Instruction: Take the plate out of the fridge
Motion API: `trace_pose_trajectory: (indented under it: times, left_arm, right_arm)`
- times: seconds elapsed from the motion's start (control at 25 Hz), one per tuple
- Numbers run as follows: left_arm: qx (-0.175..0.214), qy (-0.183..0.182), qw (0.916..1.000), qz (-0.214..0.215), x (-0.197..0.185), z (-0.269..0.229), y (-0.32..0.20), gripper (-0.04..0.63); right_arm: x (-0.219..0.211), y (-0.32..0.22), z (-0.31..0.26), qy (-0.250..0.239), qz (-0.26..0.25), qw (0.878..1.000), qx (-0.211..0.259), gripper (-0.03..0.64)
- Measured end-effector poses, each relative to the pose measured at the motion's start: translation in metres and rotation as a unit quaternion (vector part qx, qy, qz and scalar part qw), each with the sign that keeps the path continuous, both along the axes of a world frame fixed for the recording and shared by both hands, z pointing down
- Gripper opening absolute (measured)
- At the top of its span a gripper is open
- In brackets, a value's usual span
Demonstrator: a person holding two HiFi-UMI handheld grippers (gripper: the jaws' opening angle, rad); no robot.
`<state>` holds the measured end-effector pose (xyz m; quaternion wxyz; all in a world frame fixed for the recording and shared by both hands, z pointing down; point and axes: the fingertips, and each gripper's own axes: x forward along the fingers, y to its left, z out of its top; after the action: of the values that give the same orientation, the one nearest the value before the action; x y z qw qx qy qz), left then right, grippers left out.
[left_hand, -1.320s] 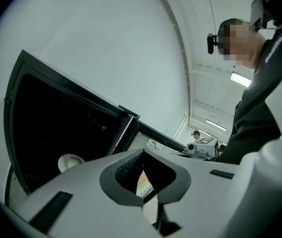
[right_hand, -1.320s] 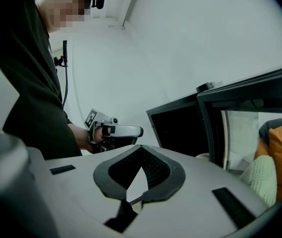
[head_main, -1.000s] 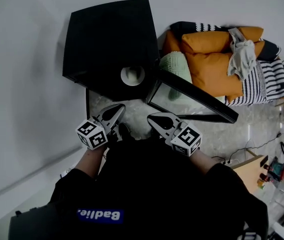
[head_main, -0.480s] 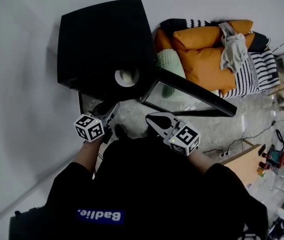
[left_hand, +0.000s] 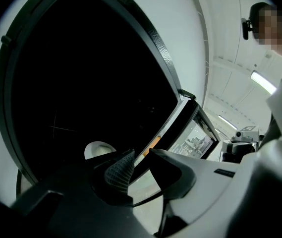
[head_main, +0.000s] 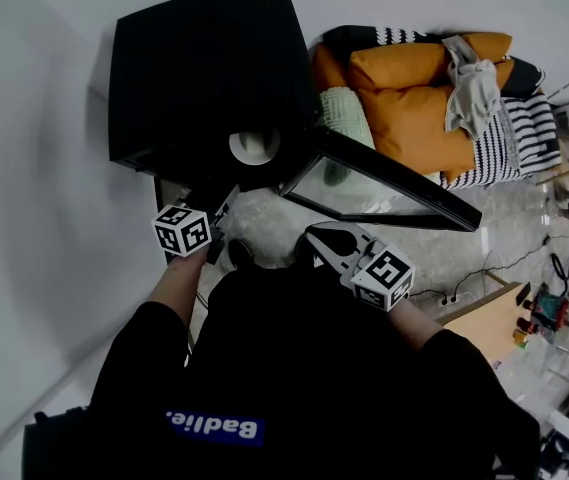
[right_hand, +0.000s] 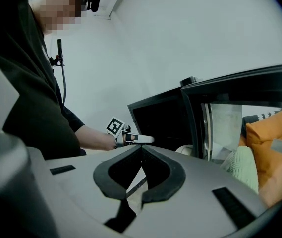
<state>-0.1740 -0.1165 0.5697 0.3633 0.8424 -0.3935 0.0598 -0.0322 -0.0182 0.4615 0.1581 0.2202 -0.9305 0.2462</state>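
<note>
Opening left gripper (left_hand: 141, 157) jaws, empty, right gripper (right_hand: 141, 148) jaws together, black fridge (head_main: 199, 68) on speckled floor (head_main: 264, 220), white wall (head_main: 44, 168)

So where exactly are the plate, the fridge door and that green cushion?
plate (head_main: 254, 147): head view, middle of its white top.
fridge door (head_main: 359, 190): head view, on the glass pane of the open door.
green cushion (head_main: 344, 116): head view, on its knitted top side.
</note>
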Motion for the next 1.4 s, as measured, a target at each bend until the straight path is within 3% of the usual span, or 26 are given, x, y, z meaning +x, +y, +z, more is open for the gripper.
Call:
trace_pose_trajectory:
  times: [0.4,0.68,1.0,1.16,1.4]
  left_arm:
    - [-0.041,-0.008,0.9989,-0.023,-0.006,0.050,-0.027,0.117]
    - [-0.065,-0.013,0.9969,-0.043,-0.012,0.079,-0.045,0.140]
    - [-0.089,-0.010,0.9921,-0.088,-0.025,0.111,-0.068,0.164]
    - [-0.097,-0.014,0.9902,-0.099,-0.028,0.127,-0.079,0.166]
    - [-0.118,-0.025,0.9874,-0.103,-0.031,0.152,-0.091,0.189]
  right_arm:
    - [0.028,0.015,0.033,0.046,-0.013,0.998,-0.033,0.008]
    - [0.030,0.017,0.035,0.024,0.011,0.998,-0.051,0.008]
    - [0.040,0.028,0.050,0.061,0.011,0.995,-0.074,0.008]
    - [0.041,0.033,0.055,0.037,0.019,0.997,-0.070,0.008]
    - [0.052,0.045,0.063,0.055,0.021,0.994,-0.088,0.008]
